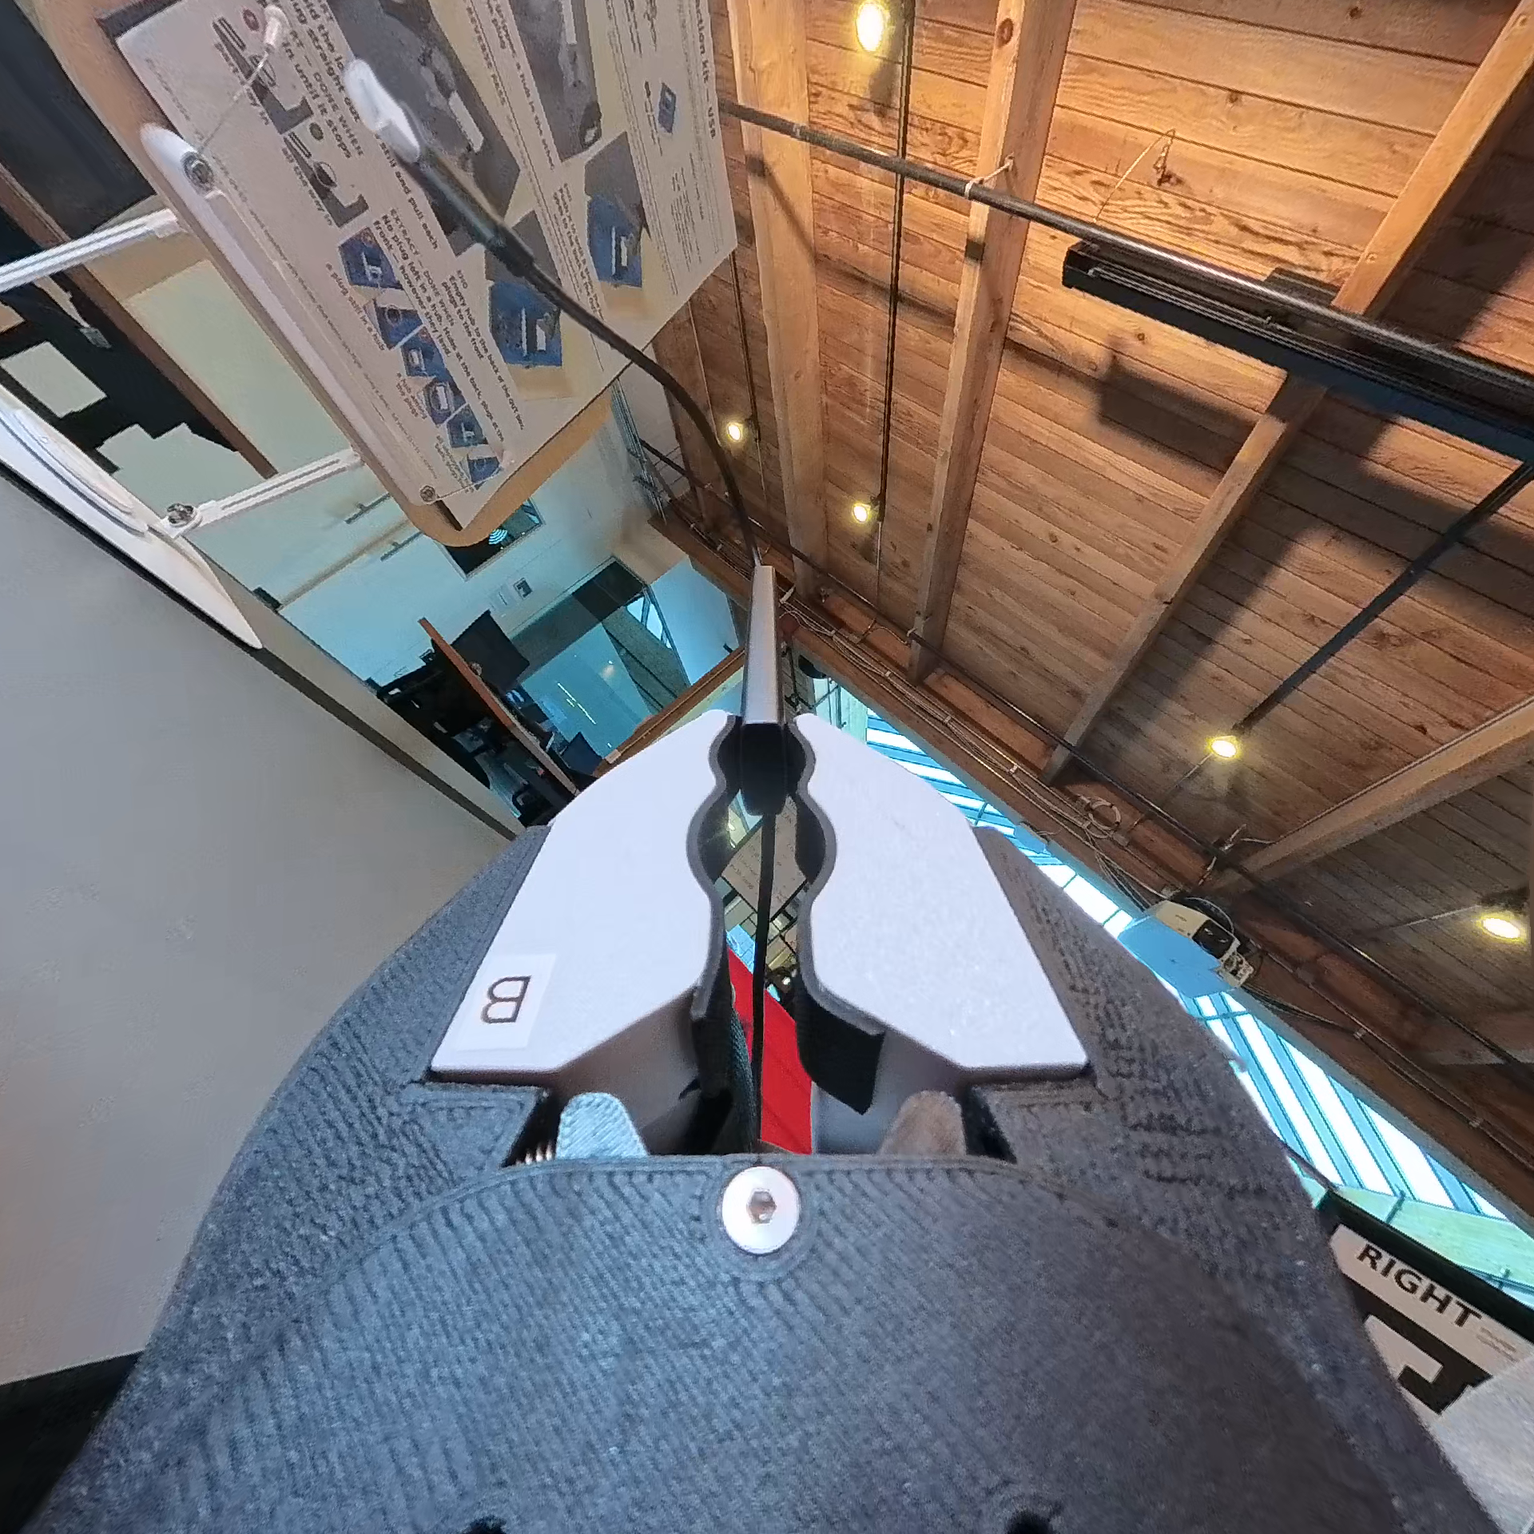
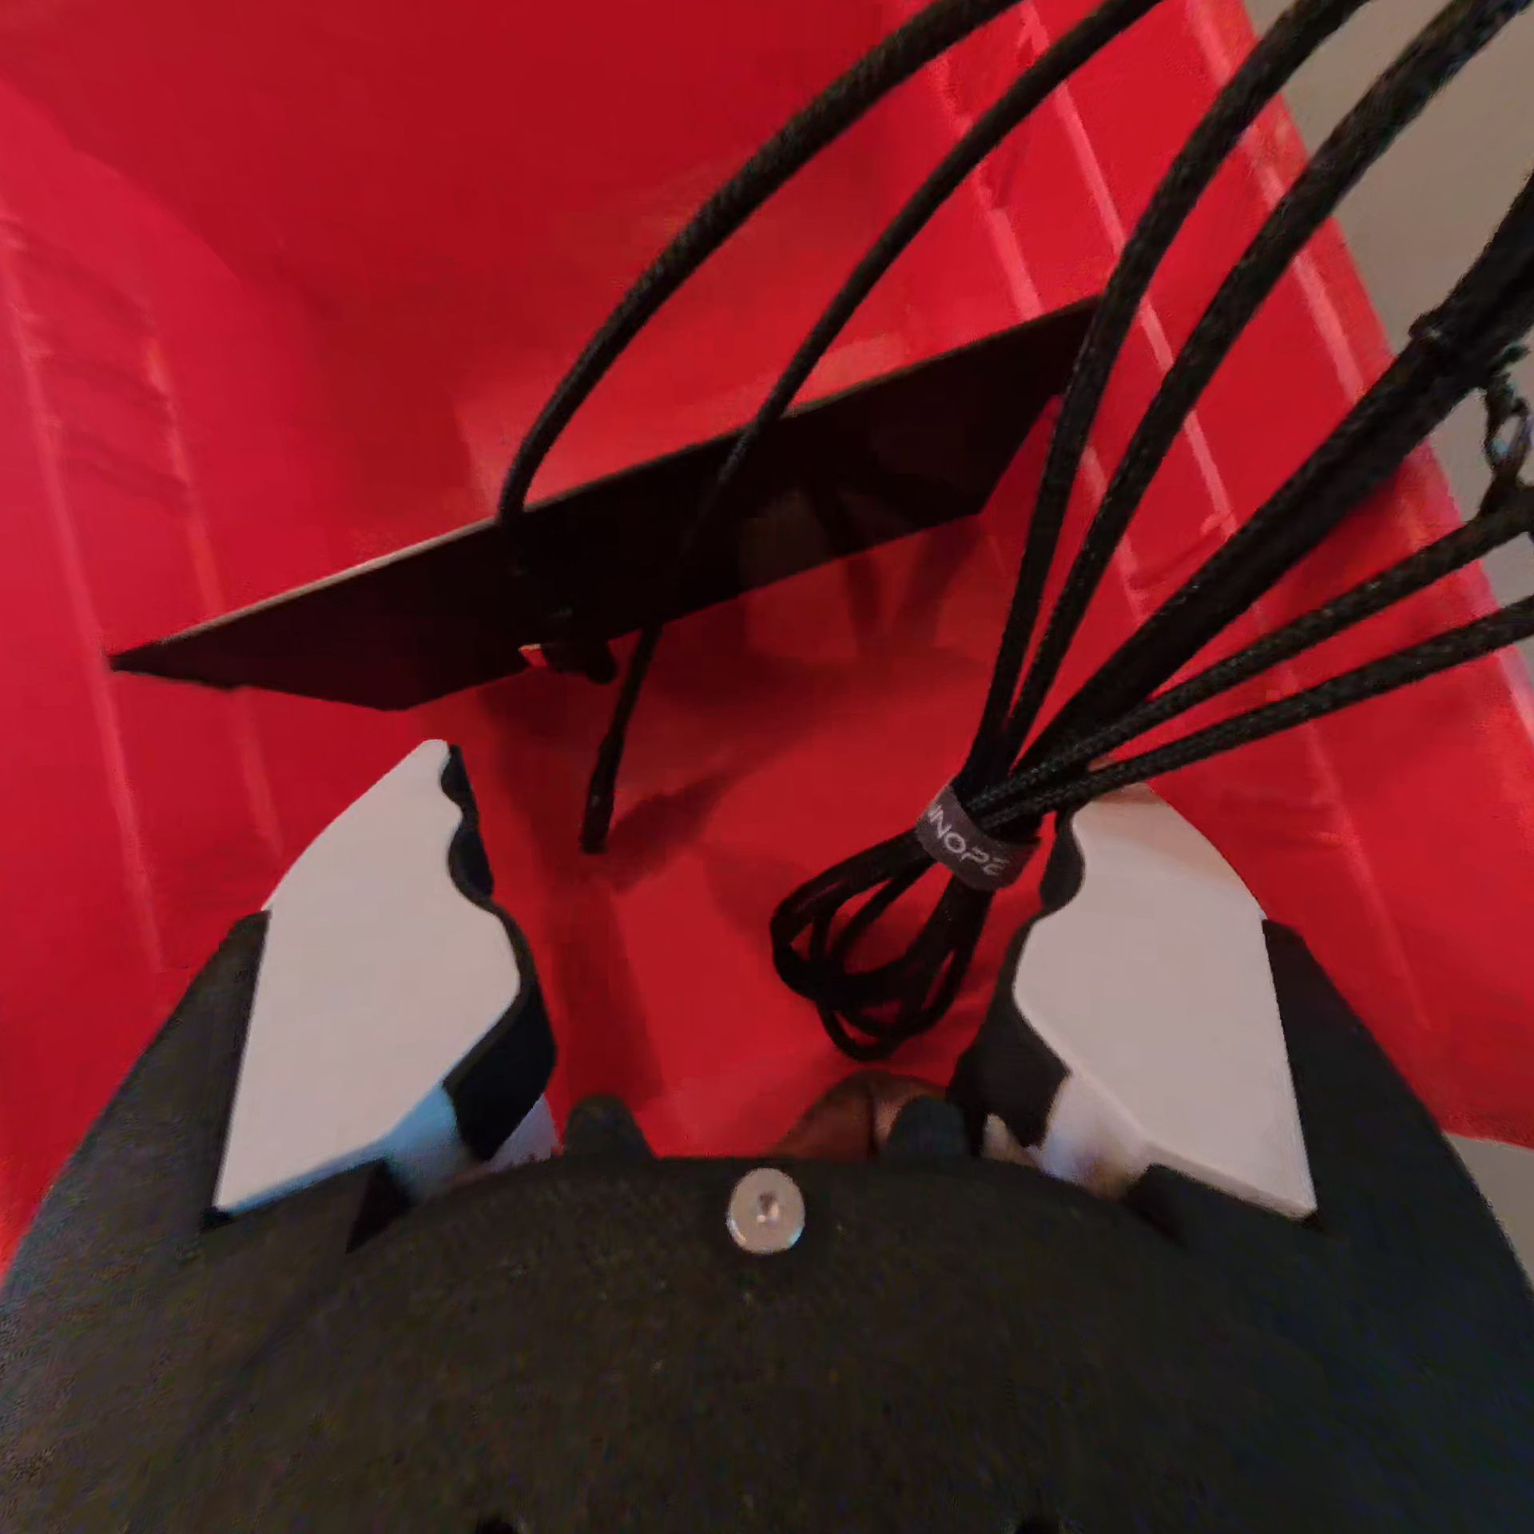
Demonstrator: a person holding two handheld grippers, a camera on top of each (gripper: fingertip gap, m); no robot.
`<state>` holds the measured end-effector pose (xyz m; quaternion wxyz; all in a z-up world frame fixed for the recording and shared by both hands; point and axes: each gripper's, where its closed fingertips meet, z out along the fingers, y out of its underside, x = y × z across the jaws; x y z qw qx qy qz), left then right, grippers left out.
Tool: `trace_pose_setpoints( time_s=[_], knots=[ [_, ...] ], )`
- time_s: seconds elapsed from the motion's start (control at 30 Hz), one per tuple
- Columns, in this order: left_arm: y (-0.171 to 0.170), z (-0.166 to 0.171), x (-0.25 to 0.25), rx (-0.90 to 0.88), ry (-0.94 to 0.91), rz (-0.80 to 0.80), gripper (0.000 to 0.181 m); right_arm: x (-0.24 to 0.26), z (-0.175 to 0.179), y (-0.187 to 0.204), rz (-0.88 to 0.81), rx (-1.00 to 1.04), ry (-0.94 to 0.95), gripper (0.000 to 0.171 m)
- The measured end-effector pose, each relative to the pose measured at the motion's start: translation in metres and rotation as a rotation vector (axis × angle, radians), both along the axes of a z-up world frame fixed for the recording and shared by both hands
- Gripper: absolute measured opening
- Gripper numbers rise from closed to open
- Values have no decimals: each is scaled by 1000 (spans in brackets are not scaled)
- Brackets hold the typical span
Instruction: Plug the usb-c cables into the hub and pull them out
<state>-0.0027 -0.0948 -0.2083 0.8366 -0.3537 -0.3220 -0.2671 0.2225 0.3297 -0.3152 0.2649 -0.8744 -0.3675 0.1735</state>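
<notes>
A timber ceiling (image 1: 1162, 373) with spotlights filled the left wrist view. The left gripper (image 1: 764, 730), pointed upward, pinched a grey hub (image 1: 762, 656) whose black lead (image 1: 614, 332) curved away to the far left. The right gripper (image 2: 764, 838), jaws spread and empty, hovered inside a red bin (image 2: 290, 332) just beside a strapped bundle of usb-c cables (image 2: 967, 847). Plugging had seemingly not begun; next, a free plug (image 2: 599, 805) needed grasping.

Left wrist view: sharp and bright, lit by small warm ceiling spotlights (image 1: 869, 25) and cool daylight from windows (image 1: 1295, 1071) at right; fisheye bends the beams. Right wrist view: dimmer, motion-blurred, cables (image 2: 1228, 581) soft, shadows on the red bin (image 2: 249, 332).
</notes>
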Motion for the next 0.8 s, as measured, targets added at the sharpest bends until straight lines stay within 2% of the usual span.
trace_pose_setpoints(
  time_s=[0.1, 0.17, 0.2, 0.23, 0.3, 0.43, 0.63, 0.73, 0.8],
  knots=[
    [0, 0, -1, 3, -5, -1, 11, 3, -16, 13, -68, 53, -137, 113],
    [0, 0, 0, 3, -4, -3, 11, 2, -27, 11, -48, 26, -195, 98],
    [0, 0, 0, 3, -4, -5, 11, 0, -25, 9, -24, 32, -183, 83],
    [0, 0, 0, 3, -4, -7, 11, -1, -22, 9, -4, 63, -178, 54],
    [0, 0, 0, 5, -9, -12, 11, 2, -16, 13, 16, 144, -187, 23],
    [0, 0, 1, 9, -10, -15, 11, 0, 14, 9, 157, 303, -41, 18],
    [0, 0, 1, 5, -8, -15, 11, 9, 107, 12, 322, 662, 258, 17],
    [1, 0, 1, 2, -7, -14, 11, 18, 154, 10, 480, 957, 286, 17],
    [1, 0, 1, 0, -6, -14, 11, 25, 176, 10, 564, 1132, 206, 17]
  ],
)
